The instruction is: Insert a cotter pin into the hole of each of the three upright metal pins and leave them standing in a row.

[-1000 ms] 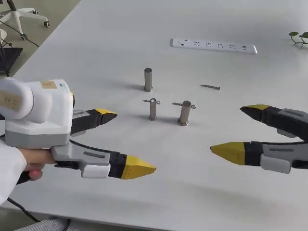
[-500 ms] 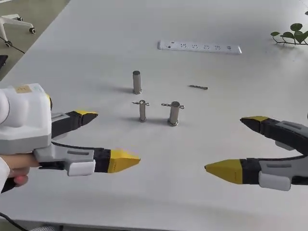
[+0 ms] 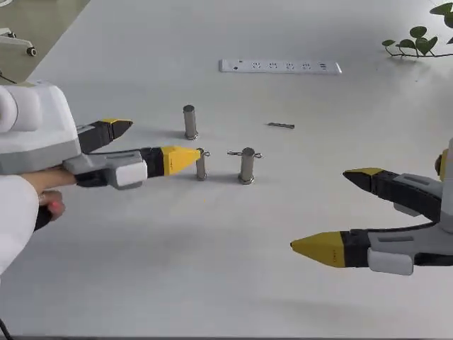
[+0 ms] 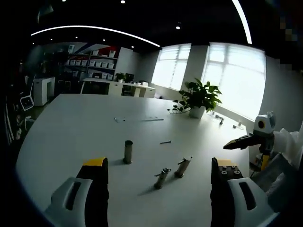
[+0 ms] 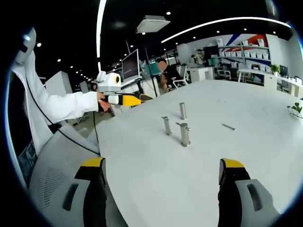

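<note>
Three upright metal pins stand mid-table. The bare back pin point(image 3: 190, 122) point(image 4: 128, 151) point(image 5: 182, 110) has no cotter pin. The thin middle pin point(image 3: 202, 165) point(image 4: 162, 177) and the thicker right pin point(image 3: 246, 165) point(image 5: 185, 134) each carry a cotter pin through the top. A loose cotter pin point(image 3: 281, 125) point(image 4: 165, 142) point(image 5: 229, 126) lies flat beyond them. My left gripper point(image 3: 150, 142) point(image 4: 159, 163) is open, its near tip just left of the middle pin. My right gripper point(image 3: 334, 211) point(image 5: 162, 163) is open and holds nothing, low at the right, well short of the pins.
A white power strip point(image 3: 279, 66) lies at the far side of the white table point(image 3: 212, 269). A trailing green plant point(image 3: 417, 39) sits at the back right corner. Bare tabletop lies all around the pins.
My left gripper has moved up and forward from the table's near left until its tip is beside the middle pin. The right gripper has stayed about where it was. The head camera has shifted.
</note>
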`<state>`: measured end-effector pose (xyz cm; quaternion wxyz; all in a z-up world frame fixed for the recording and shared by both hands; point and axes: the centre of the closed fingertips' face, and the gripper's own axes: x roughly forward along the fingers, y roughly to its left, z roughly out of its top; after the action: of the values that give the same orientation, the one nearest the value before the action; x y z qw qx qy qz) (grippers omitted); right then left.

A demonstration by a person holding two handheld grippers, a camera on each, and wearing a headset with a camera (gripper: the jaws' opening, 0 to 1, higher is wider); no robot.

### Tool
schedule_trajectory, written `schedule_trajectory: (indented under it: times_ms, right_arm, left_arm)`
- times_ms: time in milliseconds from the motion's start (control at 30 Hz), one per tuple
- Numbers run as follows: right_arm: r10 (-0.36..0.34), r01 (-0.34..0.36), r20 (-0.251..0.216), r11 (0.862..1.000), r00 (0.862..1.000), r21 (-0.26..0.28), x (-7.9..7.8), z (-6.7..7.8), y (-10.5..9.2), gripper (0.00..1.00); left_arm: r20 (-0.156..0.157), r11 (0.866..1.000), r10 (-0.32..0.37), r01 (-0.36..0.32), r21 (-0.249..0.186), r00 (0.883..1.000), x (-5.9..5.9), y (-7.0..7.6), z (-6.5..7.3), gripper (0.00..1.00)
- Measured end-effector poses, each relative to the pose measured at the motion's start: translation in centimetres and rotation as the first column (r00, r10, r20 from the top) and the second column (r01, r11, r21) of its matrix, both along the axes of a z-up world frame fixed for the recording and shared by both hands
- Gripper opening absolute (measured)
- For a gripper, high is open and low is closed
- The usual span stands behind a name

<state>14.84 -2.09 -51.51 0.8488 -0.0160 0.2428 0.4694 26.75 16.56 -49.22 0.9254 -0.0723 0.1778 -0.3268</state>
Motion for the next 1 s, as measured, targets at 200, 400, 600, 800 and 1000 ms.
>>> schedule_trajectory:
  times_ms: [200,400,600,800,1000]
  right_arm:
    - [-0.013,0.013,0.014,1.0,1.0,0.013,-0.1,0.4,-0.4,0.96]
    - [-0.019,0.019,0.003,1.0,1.0,0.006,-0.1,0.1,-0.8,0.95]
    - [-0.004,0.004,-0.017,1.0,1.0,-0.003,-0.2,-0.5,-0.7,0.95]
    - [0.003,-0.002,-0.031,1.0,0.999,0.026,-0.1,-0.5,-0.6,0.95]
    - [0.001,0.001,-0.041,0.999,0.999,0.046,0.0,-0.6,-0.3,0.94]
  left_arm:
    - [-0.009,0.999,0.035,-0.035,-0.023,0.999,4.0,-0.2,-1.0,0.81]
    - [-0.045,0.998,0.004,-0.001,0.063,0.999,6.2,-1.7,-2.9,0.76]
    - [-0.08,0.996,0.09,-0.091,-0.01,0.993,9.0,-1.6,-4.1,0.58]
    - [-0.108,0.995,0.092,-0.088,0.037,0.99,10.0,-1.5,-5.7,0.49]
    - [-0.123,0.993,0.064,-0.05,0.11,0.99,10.3,-1.7,-7.4,0.4]
